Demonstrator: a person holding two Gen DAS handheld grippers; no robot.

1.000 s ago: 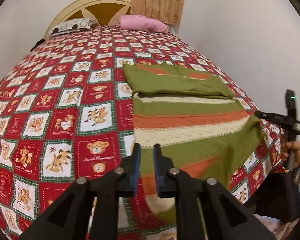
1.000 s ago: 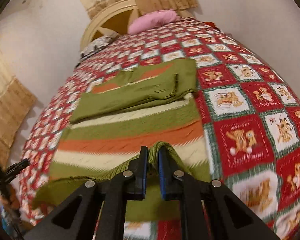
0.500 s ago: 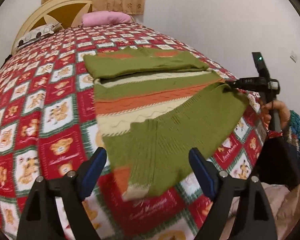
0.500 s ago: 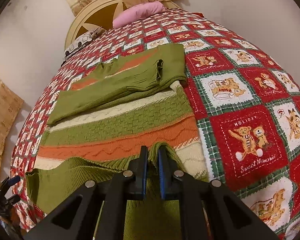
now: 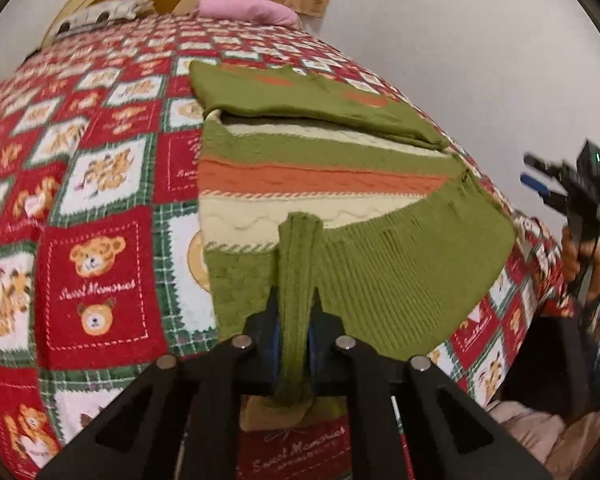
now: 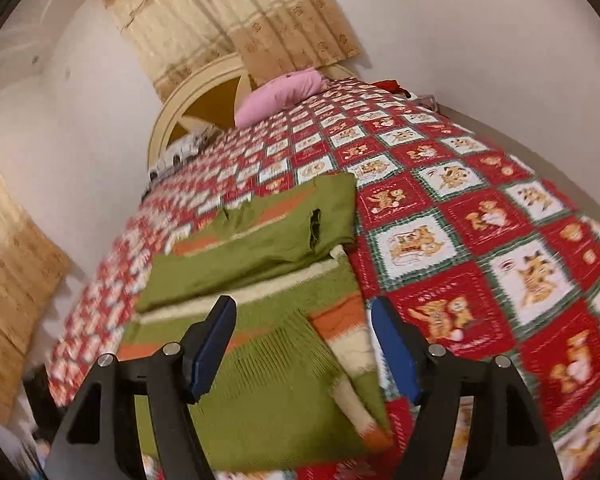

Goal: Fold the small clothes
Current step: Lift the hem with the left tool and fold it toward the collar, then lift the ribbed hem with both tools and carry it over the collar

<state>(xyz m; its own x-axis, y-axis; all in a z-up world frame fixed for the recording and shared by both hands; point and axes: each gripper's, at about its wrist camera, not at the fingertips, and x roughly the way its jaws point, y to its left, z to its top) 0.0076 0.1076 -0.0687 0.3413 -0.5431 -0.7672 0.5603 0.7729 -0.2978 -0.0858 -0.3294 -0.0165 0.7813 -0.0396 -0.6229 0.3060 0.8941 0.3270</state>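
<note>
A green, orange and cream striped knit sweater (image 5: 320, 172) lies on the bed, its sleeves folded across the top and its hem turned up over the stripes. My left gripper (image 5: 294, 316) is shut on a bunched ridge of the green ribbed hem at the near edge. My right gripper (image 6: 304, 344) is open and empty, its blue pads (image 6: 214, 344) apart above the sweater (image 6: 260, 264). In the left wrist view it shows at the right (image 5: 540, 178), off the bed's edge.
The bed is covered by a red, green and white teddy-bear quilt (image 5: 96, 272). A pink pillow (image 5: 248, 8) and a patterned pillow (image 5: 104, 12) lie by the cream headboard (image 6: 204, 88). White walls and beige curtains (image 6: 260, 12) surround the bed.
My left gripper, open half a second ago, has closed on the green hem. My right gripper has let go of the hem, opened and pulled back off the bed's edge.
</note>
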